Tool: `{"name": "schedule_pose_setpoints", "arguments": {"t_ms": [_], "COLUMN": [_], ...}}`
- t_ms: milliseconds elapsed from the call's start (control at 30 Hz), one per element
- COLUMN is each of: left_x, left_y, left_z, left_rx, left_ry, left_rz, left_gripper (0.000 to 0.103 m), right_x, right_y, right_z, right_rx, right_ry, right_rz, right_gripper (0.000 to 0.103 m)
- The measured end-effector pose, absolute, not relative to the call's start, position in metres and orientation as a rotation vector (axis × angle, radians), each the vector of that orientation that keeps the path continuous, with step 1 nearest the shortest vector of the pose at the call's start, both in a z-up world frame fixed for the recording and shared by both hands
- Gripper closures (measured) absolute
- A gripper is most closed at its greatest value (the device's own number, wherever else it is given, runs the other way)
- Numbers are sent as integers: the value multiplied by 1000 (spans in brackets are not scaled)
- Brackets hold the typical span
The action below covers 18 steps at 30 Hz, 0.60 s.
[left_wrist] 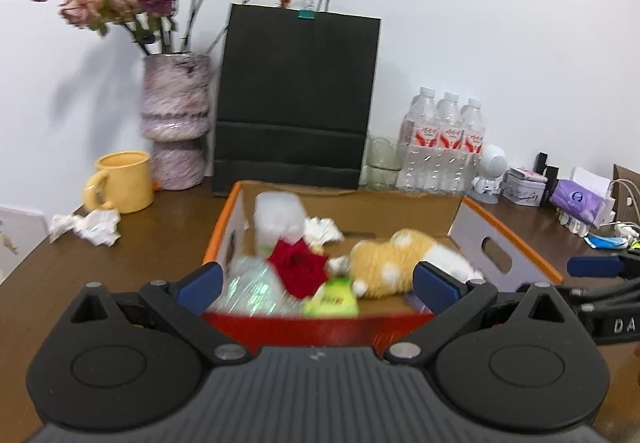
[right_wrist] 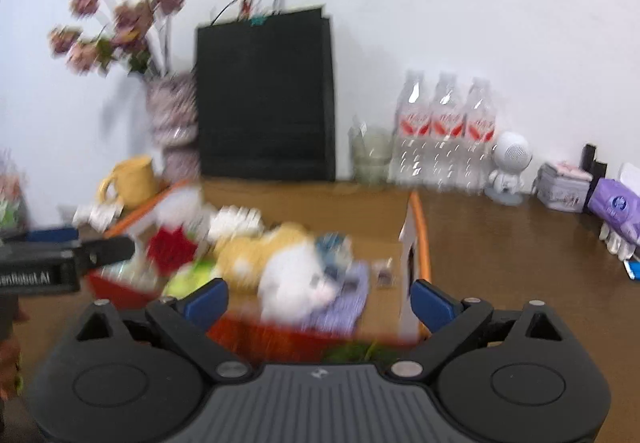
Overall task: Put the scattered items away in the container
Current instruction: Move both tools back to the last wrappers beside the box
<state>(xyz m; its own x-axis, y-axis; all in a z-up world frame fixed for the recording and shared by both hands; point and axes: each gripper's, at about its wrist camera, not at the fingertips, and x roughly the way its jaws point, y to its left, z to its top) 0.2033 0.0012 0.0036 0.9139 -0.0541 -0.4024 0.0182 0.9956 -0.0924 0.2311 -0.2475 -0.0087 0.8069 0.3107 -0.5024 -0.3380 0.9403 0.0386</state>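
- Fingers of the left gripper stand wide apart with nothing between them, hovering over the near red wall of the cardboard box; the right gripper is likewise spread and empty, probably because both have let go of their loads
- Inside the box lie one red rose, one yellow-and-white plush toy, one green packet and one white tissue wad
- One crumpled tissue sits on the table just beside the one yellow mug, left of the box, apparently still to be tidied
- Three water bottles stand against the wall

Red rose – yellow-white plush
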Motion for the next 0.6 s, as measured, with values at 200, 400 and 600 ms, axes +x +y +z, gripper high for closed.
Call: {"name": "schedule_pose_setpoints", "arguments": {"t_ms": [200,400,600], "left_x": [193,192,196], "left_y": [7,10,-7], "left_z": [-19,-28,-34], "left_rx": [-131,-132,-89], "left_ry": [507,529,547], "left_rz": [-29,0,8], "left_gripper": [0,0,0], "right_x": [224,233,238], "right_y": [-232,-222,-221], "right_z": [-41,-62,-70], "right_rx": [-47,-30,-21], "right_ry": [647,698,716], "right_rz": [361,293,282], "right_gripper": [29,46,55]}}
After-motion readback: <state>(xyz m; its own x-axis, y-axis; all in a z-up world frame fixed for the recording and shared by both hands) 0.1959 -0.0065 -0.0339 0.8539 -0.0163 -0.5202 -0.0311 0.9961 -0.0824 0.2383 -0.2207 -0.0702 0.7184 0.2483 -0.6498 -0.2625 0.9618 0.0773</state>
